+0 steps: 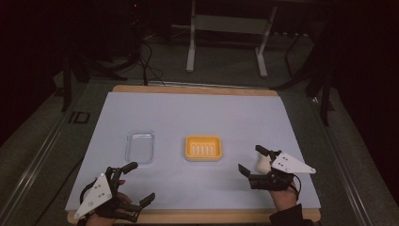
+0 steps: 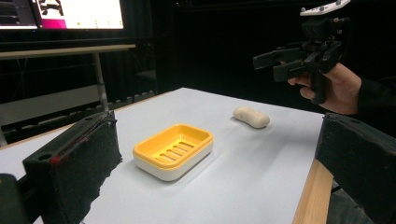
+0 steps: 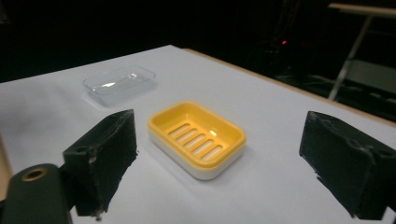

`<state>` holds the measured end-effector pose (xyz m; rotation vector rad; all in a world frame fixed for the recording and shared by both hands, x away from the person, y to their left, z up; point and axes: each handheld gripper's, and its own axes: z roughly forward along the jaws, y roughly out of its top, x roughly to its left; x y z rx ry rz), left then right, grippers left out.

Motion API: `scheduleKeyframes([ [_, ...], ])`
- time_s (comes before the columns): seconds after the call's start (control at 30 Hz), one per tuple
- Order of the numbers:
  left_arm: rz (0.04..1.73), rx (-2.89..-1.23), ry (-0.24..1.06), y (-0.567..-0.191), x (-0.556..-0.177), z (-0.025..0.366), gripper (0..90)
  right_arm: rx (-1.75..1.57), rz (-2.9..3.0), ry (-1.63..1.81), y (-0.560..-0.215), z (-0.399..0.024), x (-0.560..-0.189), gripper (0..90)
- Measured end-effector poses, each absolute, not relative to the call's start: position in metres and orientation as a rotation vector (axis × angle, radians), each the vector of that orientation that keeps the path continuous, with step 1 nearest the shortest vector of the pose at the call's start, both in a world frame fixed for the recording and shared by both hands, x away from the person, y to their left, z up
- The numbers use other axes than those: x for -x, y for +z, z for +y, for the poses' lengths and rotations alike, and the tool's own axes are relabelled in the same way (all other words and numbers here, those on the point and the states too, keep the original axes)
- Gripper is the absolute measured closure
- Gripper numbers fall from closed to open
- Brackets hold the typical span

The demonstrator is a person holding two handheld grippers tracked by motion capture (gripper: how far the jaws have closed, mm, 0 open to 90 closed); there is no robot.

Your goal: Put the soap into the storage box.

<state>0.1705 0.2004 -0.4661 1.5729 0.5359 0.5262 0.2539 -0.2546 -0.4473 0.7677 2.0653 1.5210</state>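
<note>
High view: clear lid (image 1: pixel 140 146) left of yellow soap dish (image 1: pixel 203 148).

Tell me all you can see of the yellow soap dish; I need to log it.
The soap dish is a rounded rectangle: a yellow slotted insert with five drain slits sits in a white base, both seemingly glossy plastic. It is empty and lies flat, upright, near the middle of the table. Nothing touches it; the clear lid and the soap bar lie apart on either side.
</note>
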Motion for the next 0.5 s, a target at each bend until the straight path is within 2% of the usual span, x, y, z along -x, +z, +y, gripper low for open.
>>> scheduleKeyframes([
  [0.5,0.518,-1.613,0.518,-0.4678,-0.171,0.1966,0.1,-0.779,2.142,1.466,-0.442,-0.2527,-0.2629,16.7],
])
